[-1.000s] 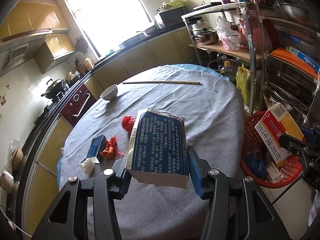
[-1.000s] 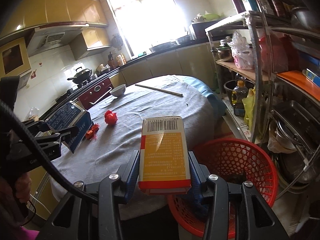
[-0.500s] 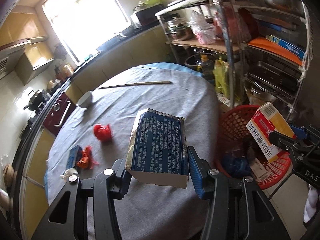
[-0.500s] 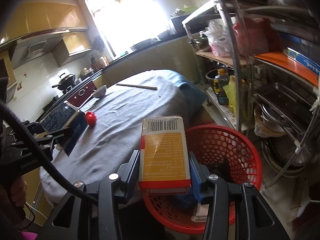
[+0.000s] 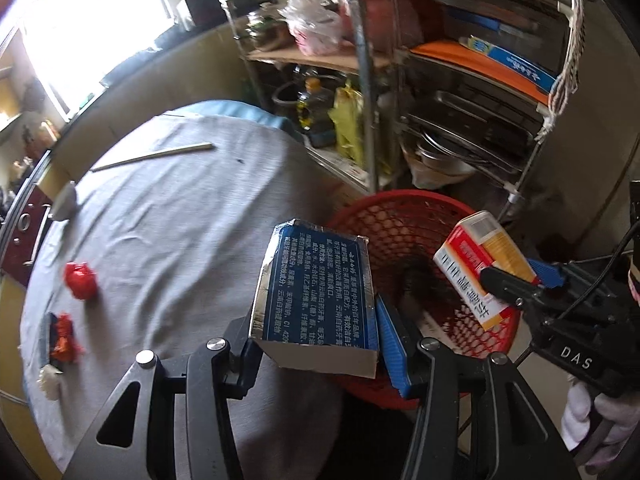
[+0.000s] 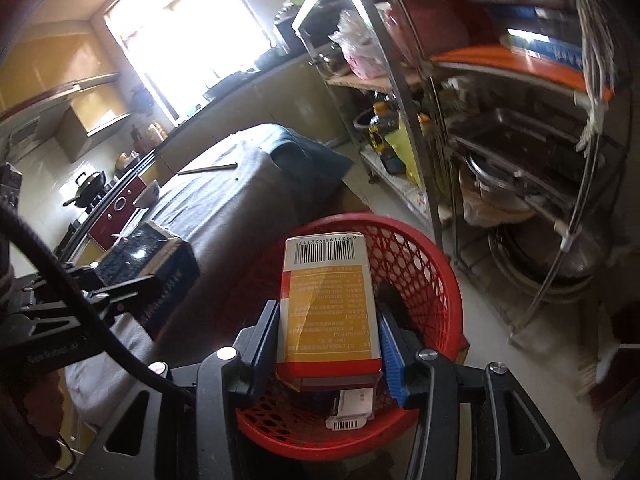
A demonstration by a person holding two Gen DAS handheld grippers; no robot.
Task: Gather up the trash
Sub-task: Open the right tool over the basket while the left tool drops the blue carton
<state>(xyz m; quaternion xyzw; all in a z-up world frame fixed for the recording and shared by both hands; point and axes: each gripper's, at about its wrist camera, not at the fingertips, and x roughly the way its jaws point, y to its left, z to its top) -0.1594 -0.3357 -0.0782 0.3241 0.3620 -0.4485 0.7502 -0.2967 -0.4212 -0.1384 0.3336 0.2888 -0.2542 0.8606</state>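
Trash in two pieces is held over the red plastic mesh basket [image 6: 436,280] that stands on the floor beside the round table draped in grey cloth [image 5: 180,220]. The right gripper [image 6: 329,344] clamps a red, orange and white cardboard carton [image 6: 330,304] between its blue-padded fingers [image 6: 390,356], barcode end pointing away, directly above the basket's open mouth. Below it, inside the basket, lies a small white box with a barcode [image 6: 352,408]. The left gripper [image 5: 316,344] grips a dark blue printed cardboard box with silver edges [image 5: 320,292] by its near end; this box hangs above the table's edge and the basket's near rim. From the left wrist view, the carton sits tilted in the right gripper, above the far side of the basket.

On the cloth remain a crumpled red wrapper [image 5: 81,286], a shredded red-orange wrapper lying on a small dark packet [image 5: 63,334], and a white crumpled scrap [image 5: 49,378] just beside them. A pair of chopsticks [image 5: 152,156] and a white bowl [image 5: 66,202] rest farther back. A metal shelving rack [image 5: 460,112] stands behind the basket.
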